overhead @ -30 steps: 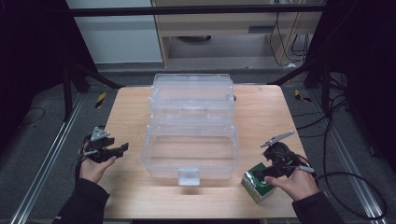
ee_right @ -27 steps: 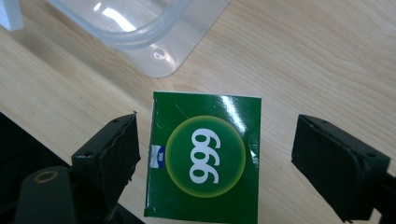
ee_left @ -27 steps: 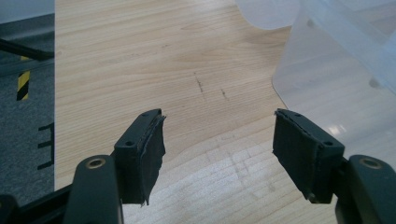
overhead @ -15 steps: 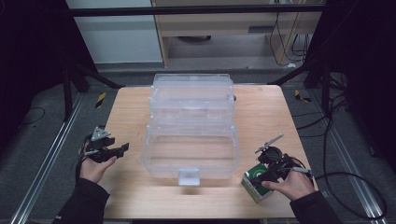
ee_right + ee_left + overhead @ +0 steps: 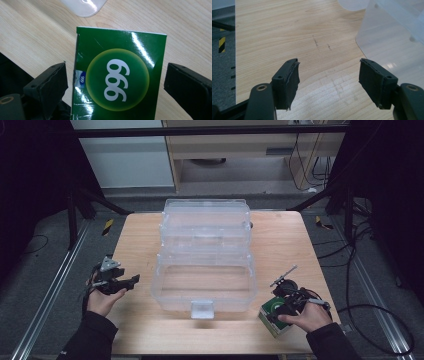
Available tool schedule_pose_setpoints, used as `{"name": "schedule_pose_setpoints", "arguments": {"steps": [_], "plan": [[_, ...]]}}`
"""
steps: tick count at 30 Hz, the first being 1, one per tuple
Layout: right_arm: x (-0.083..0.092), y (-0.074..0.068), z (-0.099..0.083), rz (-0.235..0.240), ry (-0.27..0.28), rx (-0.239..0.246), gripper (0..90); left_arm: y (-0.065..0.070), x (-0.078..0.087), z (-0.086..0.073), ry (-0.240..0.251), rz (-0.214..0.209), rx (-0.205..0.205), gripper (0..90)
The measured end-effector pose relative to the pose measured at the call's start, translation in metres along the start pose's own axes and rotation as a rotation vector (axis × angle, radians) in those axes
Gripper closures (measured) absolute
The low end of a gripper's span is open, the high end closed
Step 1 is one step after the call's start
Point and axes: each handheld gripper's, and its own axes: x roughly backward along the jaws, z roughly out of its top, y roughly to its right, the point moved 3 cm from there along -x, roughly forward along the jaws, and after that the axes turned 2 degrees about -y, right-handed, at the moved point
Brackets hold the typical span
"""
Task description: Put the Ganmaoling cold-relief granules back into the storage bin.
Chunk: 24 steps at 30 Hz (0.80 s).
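Right gripper (image 5: 116, 82): jaws wide, just been opening, green box (image 5: 117, 75) lying flat on the counter (image 5: 30, 32) between them, pads not pressing yet. I judge the step is the pick: keep the box centred, lower until both pads span its long edges, then close squarely. Left gripper (image 5: 328, 82): jaws wide, empty, bin (image 5: 392, 32) beyond the right jaw.
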Motion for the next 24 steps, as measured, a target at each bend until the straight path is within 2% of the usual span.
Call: {"name": "schedule_pose_setpoints", "arguments": {"steps": [5, 13, 24], "plan": [[-0.005, 0.002, 0.0, -0.003, -0.021, -0.007, 7.4, 0.0, -0.001, -0.001, -0.009, -0.002, -0.002, 31.5], [-0.01, 0.003, 0.001, 0.024, -0.038, -0.005, 11.6, 0.001, -0.002, -0.001, -0.013, 0.001, -0.011, 31.1], [-0.011, 0.002, 0.004, 0.012, -0.085, -0.018, 14.1, 0.001, -0.003, -0.002, -0.021, -0.002, -0.011, 31.0]]}}
